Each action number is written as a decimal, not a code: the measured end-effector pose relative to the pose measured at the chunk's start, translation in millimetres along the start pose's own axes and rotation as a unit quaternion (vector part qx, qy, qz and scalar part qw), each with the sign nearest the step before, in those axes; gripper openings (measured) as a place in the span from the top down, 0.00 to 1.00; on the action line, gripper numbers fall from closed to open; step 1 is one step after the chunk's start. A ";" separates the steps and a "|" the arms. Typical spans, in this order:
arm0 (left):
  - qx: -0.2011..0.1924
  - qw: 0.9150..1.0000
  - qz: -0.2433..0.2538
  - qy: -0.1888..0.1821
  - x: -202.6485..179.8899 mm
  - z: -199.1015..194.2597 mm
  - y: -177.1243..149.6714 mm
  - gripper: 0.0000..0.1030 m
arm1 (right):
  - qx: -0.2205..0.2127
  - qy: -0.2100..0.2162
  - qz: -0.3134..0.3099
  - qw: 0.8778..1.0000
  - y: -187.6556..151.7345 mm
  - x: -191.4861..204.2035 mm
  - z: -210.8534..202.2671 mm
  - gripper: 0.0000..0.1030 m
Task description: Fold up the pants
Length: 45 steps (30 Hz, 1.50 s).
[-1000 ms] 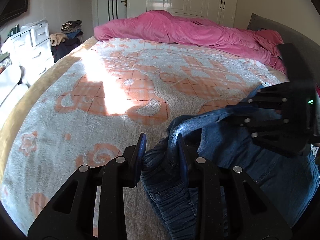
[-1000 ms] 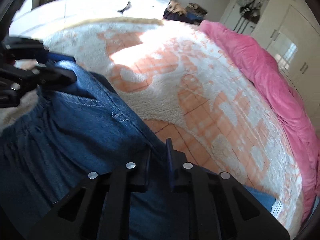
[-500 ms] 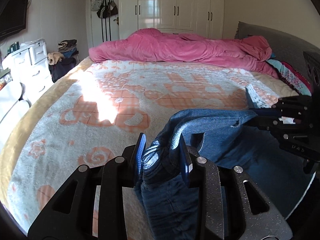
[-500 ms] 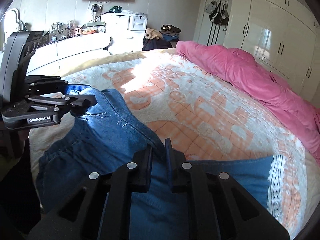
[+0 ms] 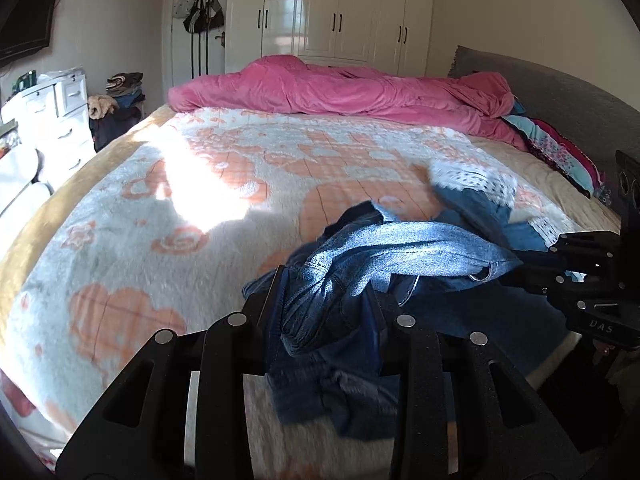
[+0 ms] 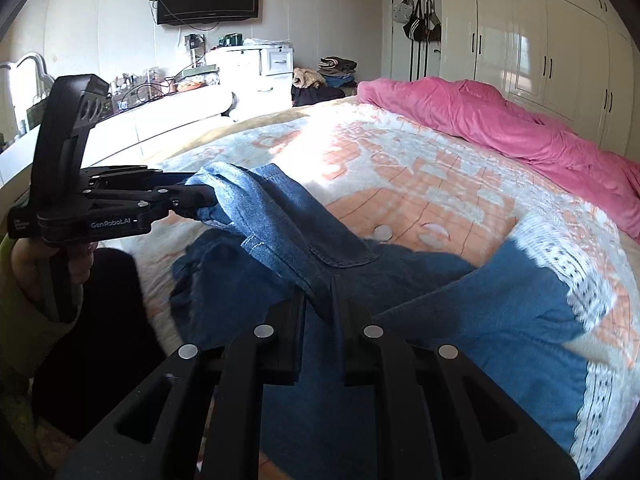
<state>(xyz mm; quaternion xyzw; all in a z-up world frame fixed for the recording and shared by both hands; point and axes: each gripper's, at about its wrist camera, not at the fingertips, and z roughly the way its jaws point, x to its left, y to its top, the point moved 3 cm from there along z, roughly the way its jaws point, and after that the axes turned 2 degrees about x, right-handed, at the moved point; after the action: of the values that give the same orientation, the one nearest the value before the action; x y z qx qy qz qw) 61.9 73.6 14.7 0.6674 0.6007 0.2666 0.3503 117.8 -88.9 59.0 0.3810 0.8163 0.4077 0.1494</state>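
Lifting higher than a second ago, both grippers, left gripper (image 5: 326, 300) and right gripper (image 6: 320, 300), stay clamped on the pants (image 6: 460, 300) waistband, raising it off the bed (image 5: 160, 200) for folding.

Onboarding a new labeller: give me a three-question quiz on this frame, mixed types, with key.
1. True or false: both tools grip the blue denim pants.
2. The pants' white lace-trimmed hems lie: A) on the patterned orange and white blanket B) on the crumpled pink duvet C) in a tool.
3. Fill in: the left tool holds a bunched ____ of denim off the bed.

Key: 1 true (right tool shut on a fold); 2 A; 3 edge.
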 end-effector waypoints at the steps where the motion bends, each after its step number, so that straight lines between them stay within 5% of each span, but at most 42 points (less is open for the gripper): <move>1: 0.005 1.000 0.002 0.000 -1.0 -1.8 -4.4 0.76 | 0.003 0.003 0.002 1.000 -5.4 5.2 -2.5 0.89; 15: 0.072 0.997 0.022 0.022 -0.4 -3.1 -47.8 0.71 | 0.051 0.024 -0.027 0.998 -43.7 39.1 -0.1 0.89; 22: 0.104 0.994 0.002 0.040 10.8 1.2 -60.5 0.49 | 0.091 0.033 -0.027 0.995 -65.3 44.4 16.5 0.89; 30: 0.105 0.993 -0.022 0.052 29.7 -25.6 -65.8 0.47 | 0.096 0.054 -0.035 0.993 -70.3 58.0 20.1 0.89; 32: 0.089 0.992 -0.017 0.085 28.2 -35.4 -60.7 0.47 | 0.106 0.055 -0.030 0.992 -74.5 56.4 23.6 0.88; 36: 0.051 0.996 -0.007 0.069 13.5 -48.9 -41.0 0.47 | 0.109 0.064 -0.011 0.992 -78.5 55.1 26.8 0.86; 41: 0.046 0.999 0.007 0.006 -19.7 -30.1 -22.3 0.47 | 0.110 0.063 -0.011 0.992 -78.3 56.8 24.0 0.86; 45: 0.085 0.994 0.055 0.039 -37.7 9.9 -34.8 0.47 | 0.110 0.064 -0.001 0.992 -76.5 52.7 22.9 0.86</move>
<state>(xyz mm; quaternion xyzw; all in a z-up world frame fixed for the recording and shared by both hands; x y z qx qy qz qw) 43.0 36.0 -16.4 0.7156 0.5973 0.2591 0.2530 57.2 -65.9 -11.3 0.3676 0.8643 0.3390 0.0546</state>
